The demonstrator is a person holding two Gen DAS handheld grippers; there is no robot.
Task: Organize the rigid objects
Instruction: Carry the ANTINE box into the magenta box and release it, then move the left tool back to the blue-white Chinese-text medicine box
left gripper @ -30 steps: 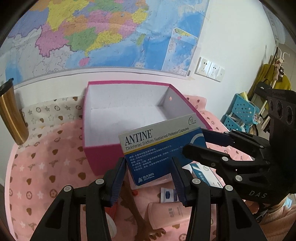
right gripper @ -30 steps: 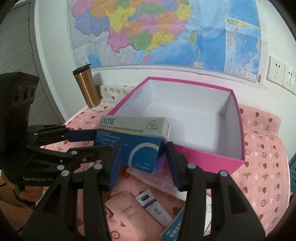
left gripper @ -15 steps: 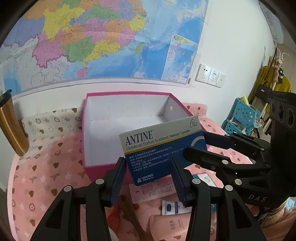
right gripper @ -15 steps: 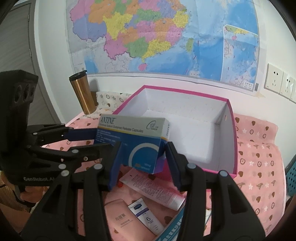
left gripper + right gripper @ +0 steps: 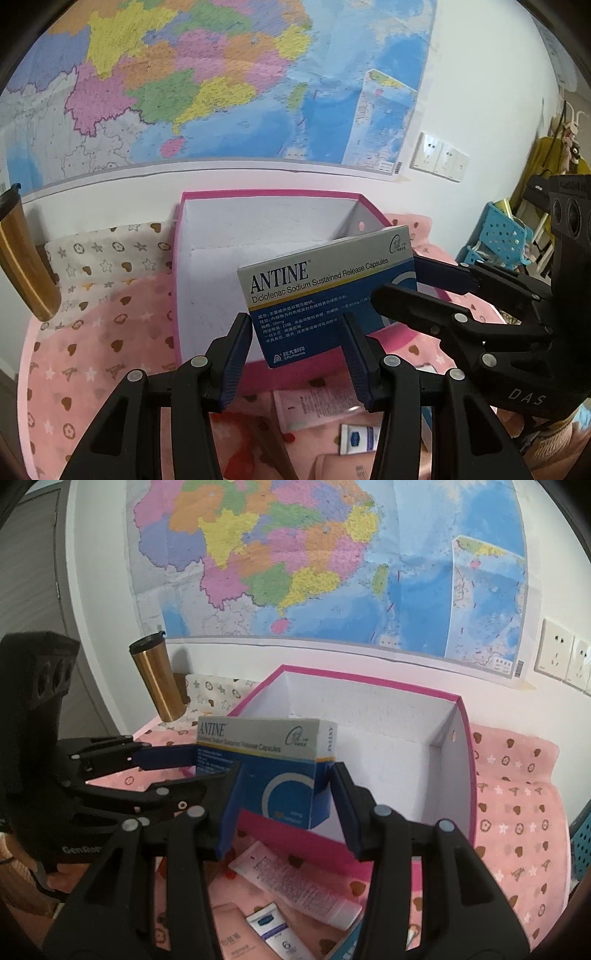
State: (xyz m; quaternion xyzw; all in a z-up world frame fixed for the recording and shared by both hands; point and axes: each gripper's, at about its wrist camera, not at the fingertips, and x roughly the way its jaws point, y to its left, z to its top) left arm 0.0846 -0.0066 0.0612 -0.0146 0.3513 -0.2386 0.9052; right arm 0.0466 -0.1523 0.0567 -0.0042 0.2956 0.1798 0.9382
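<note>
Both grippers, left (image 5: 295, 334) and right (image 5: 284, 782), pinch my medicine box (image 5: 328, 291); uneven release could tip it outside the pink box (image 5: 463, 760)

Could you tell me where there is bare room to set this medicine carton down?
The pink box is bare inside, its whole white floor free. The cloth between box and gold tumbler is also free. In front of the box it is crowded with tubes.
</note>
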